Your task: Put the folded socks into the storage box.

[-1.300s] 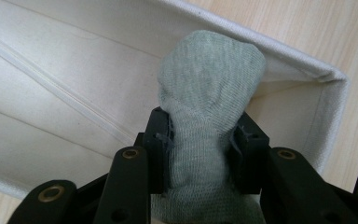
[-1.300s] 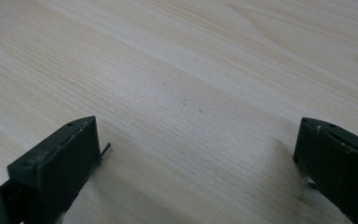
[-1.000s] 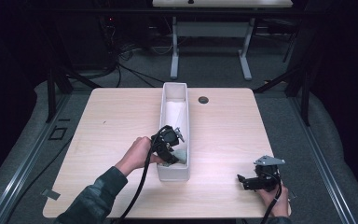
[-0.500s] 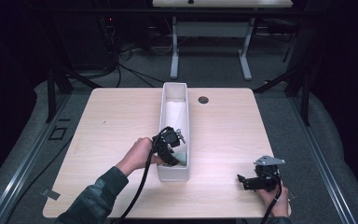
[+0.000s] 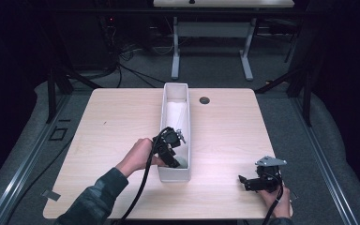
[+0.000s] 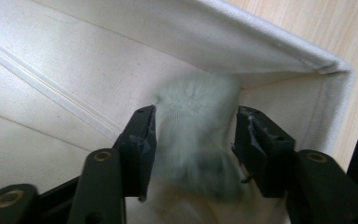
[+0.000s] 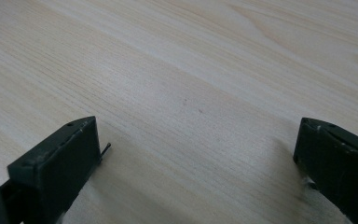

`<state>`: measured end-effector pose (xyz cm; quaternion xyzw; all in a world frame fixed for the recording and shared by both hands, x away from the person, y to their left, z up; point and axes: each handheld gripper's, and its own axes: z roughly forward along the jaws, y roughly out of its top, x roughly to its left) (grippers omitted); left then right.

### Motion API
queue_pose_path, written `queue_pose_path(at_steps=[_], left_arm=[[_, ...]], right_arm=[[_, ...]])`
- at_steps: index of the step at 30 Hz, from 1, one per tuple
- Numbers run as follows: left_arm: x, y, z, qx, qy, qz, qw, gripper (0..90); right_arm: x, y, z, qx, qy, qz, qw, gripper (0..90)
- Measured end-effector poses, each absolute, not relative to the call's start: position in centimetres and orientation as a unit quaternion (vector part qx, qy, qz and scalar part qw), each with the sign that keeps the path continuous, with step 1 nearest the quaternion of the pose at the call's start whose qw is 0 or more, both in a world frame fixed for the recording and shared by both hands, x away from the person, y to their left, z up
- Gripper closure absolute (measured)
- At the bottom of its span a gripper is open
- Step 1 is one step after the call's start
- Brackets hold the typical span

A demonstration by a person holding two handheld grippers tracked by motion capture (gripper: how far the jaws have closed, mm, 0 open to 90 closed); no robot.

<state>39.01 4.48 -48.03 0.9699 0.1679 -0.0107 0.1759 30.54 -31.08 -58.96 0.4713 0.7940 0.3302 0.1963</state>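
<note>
My left claw (image 6: pixel 193 135) reaches into the near end of the long white bin (image 5: pixel 165 174), jaws apart on either side of a pale green fuzzy sock (image 6: pixel 196 126), blurred. My right claw (image 7: pixel 196 154) rests wide open over the bare table (image 5: pixel 112 117).

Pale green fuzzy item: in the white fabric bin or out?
In. The pale green fuzzy item sits in the white fabric bin's near corner, between the left gripper's jaws.

Sock (image 6: pixel 193 135) in bin (image 5: pixel 165 107) — mid-table (image 5: pixel 112 122).
</note>
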Motion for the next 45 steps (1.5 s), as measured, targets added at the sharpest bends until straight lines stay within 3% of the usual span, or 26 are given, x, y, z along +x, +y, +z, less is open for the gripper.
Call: queue_pose_path(at_steps=[31, 45], left_arm=[[38.0, 7.8, -43.2, 0.951, 0.19, 0.035, 0.243, 3.4], [37.0, 12.2, -41.1, 0.929, 0.219, 0.064, 0.291, 0.1]], right_arm=[[30.5, -31.1, -59.0, 0.471, 0.794, 0.33, 0.196, 0.0], [30.5, -31.1, -59.0, 0.471, 0.794, 0.33, 0.196, 0.0]])
